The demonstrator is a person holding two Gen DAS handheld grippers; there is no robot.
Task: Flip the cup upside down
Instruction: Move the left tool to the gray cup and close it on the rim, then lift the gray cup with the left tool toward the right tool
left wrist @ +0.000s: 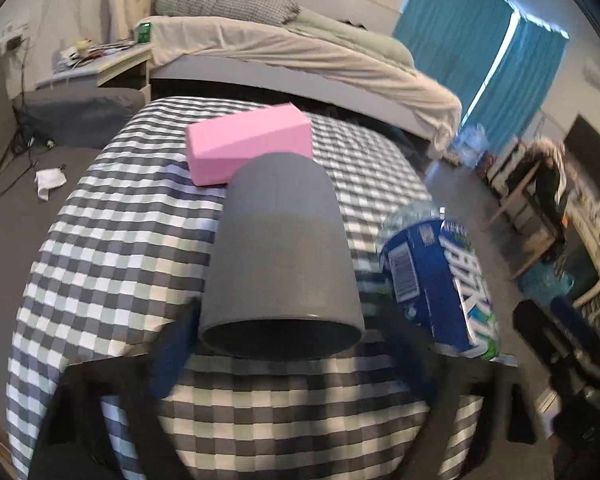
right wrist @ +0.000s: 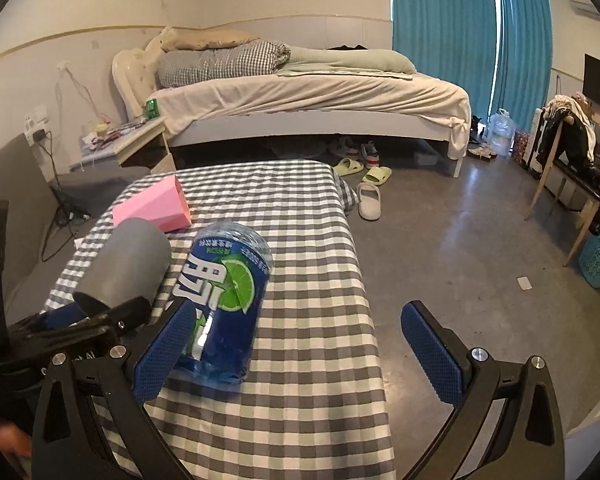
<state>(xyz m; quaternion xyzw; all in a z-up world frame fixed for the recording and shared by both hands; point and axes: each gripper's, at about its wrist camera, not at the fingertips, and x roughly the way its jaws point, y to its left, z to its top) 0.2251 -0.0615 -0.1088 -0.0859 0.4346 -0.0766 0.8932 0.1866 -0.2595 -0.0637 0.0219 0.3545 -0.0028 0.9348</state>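
Observation:
A grey cup point(left wrist: 280, 248) is held in my left gripper point(left wrist: 288, 344), tilted over with its open mouth toward the camera and its base pointing away, above the checkered table point(left wrist: 116, 240). The blue fingers point(left wrist: 172, 352) press on the cup near its rim. In the right wrist view the cup point(right wrist: 128, 264) shows at the left, lifted off the cloth and clamped by the left gripper point(right wrist: 88, 316). My right gripper point(right wrist: 296, 352) is open and empty, its left finger point(right wrist: 164, 356) beside a blue bottle.
A blue lime-drink bottle point(right wrist: 228, 300) stands on the checkered table point(right wrist: 308, 280), right of the cup; it also shows in the left view point(left wrist: 440, 280). A pink block point(left wrist: 244, 144) lies farther back. Beyond are a bed point(right wrist: 308, 96), slippers point(right wrist: 370, 200) and a chair point(right wrist: 568, 168).

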